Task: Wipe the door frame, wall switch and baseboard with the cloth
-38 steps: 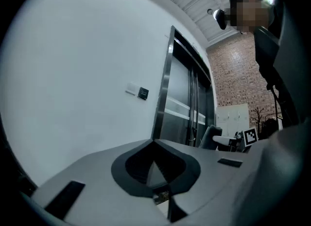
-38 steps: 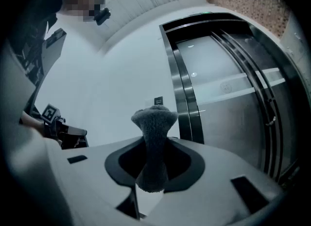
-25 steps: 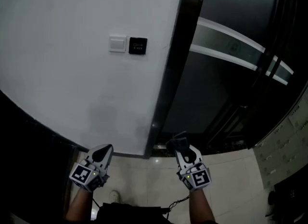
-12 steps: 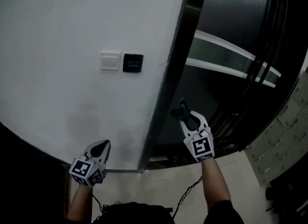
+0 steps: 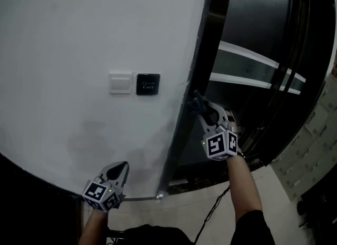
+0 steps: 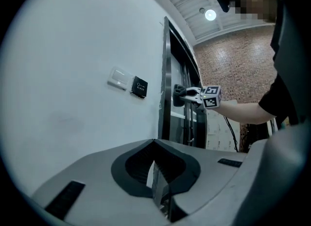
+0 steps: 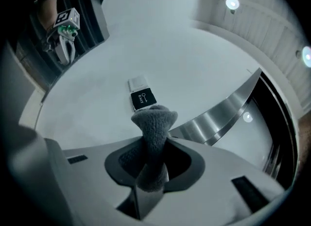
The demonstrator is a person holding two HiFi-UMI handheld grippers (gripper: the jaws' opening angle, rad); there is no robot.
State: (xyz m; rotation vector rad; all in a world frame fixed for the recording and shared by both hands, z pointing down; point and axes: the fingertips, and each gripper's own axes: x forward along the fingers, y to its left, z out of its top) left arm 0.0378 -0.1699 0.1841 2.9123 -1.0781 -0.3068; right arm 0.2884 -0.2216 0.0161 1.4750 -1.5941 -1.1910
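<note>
Head view, from the left: the left gripper [image 5: 117, 169] hangs low by the wall, its fingers pressed together on nothing. Up beyond those fingers sit the white wall switch [image 5: 120, 82] and a black plate [image 5: 148, 84] printed "EXIT", the only readable writing. The right gripper [image 5: 208, 113] pinches a grey cloth [image 7: 153, 118], its bunched tip poking past the fingers, at or just beside the dark door frame [image 5: 197, 70]. Wiping the frame seems to be the step in hand; the next move calls for pressing the cloth on and running it along the edge.

Head camera steeply down the wall [image 5: 79, 38], my left tongs [image 5: 120, 167] view low, further back, right tongs [image 5: 200, 106] view close in, all sharing the wall switch [image 5: 120, 82]
</note>
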